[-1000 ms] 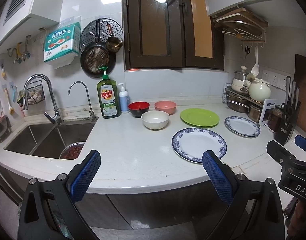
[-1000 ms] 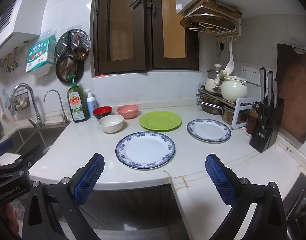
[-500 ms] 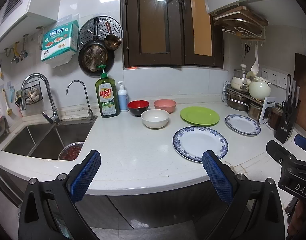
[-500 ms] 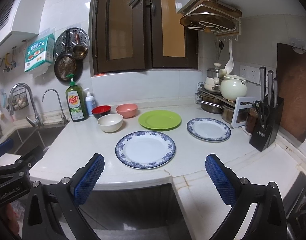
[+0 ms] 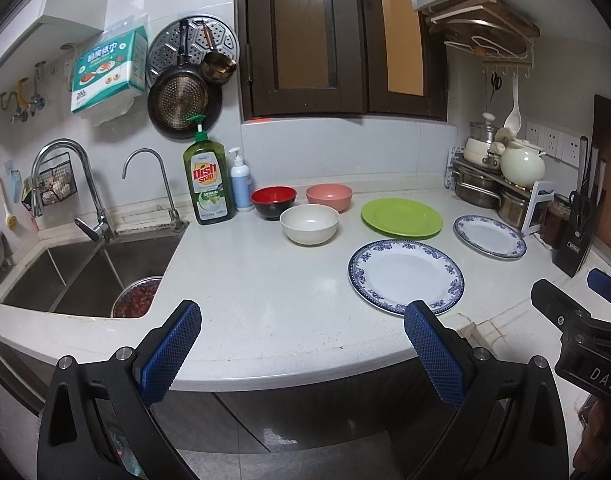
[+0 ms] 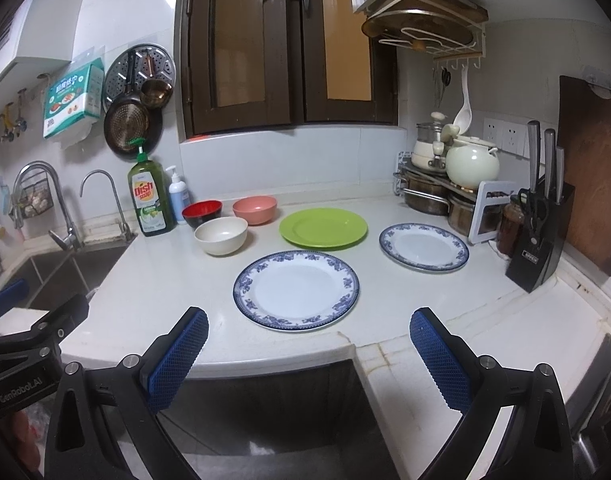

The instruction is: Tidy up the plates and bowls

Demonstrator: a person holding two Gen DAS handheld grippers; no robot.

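Observation:
On the white counter (image 5: pixel 265 288) lie a large blue-rimmed plate (image 5: pixel 405 276) (image 6: pixel 296 289), a smaller blue-rimmed plate (image 5: pixel 489 237) (image 6: pixel 424 246) to its right and a green plate (image 5: pixel 401 218) (image 6: pixel 323 228) behind. A white bowl (image 5: pixel 309 224) (image 6: pixel 221 235), a red-and-black bowl (image 5: pixel 273 201) (image 6: pixel 202 213) and a pink bowl (image 5: pixel 329 197) (image 6: pixel 254 209) stand in a cluster near the soap. My left gripper (image 5: pixel 301 334) hangs open over the counter's front edge, holding nothing. My right gripper (image 6: pixel 309 340) is open too, just short of the large plate.
A double sink (image 5: pixel 85 276) with two taps lies at the left, a metal bowl of red food (image 5: pixel 137 298) inside. Dish soap (image 5: pixel 207 180) and a pump bottle (image 5: pixel 241 180) stand at the wall. Pots and a teapot (image 6: pixel 471 164) on a rack and a knife block (image 6: pixel 539 232) fill the right corner.
Both views have shifted slightly, the counter sitting a little higher and nearer. Both grippers stay open and no dish has moved.

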